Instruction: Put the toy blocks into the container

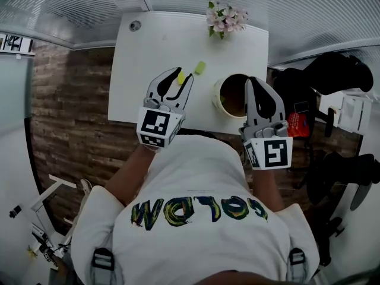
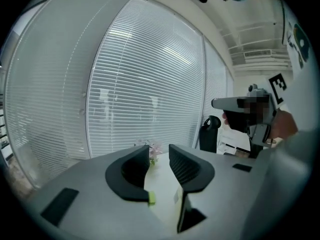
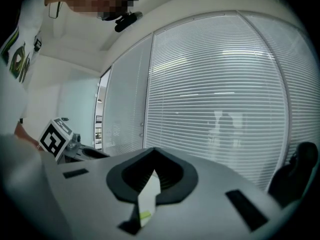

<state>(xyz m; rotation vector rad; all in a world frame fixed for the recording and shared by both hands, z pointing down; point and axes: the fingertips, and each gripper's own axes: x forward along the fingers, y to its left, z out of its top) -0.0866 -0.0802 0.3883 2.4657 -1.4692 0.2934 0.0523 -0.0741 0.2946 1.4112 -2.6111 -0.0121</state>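
Observation:
Two yellow-green toy blocks [image 1: 181,77] [image 1: 200,67] lie on the white table [image 1: 148,52], left of the round cream container [image 1: 221,103]. My left gripper [image 1: 178,75] hovers over the nearer block with its jaws apart and nothing gripped. In the left gripper view that gripper [image 2: 159,149] shows the table through its gap, with one block [image 2: 151,198] low beside the left jaw. My right gripper [image 1: 252,81] reaches over the container's right side, its fingertips together and empty. The right gripper view shows that gripper's [image 3: 152,154] tips meeting, with a sliver of block [image 3: 145,215] below.
A small pot of pink flowers [image 1: 225,16] stands at the table's far edge. A round grommet [image 1: 135,25] sits at the far left corner. A black chair [image 1: 338,70] and a red item [image 1: 297,123] crowd the right side. Window blinds run behind the table.

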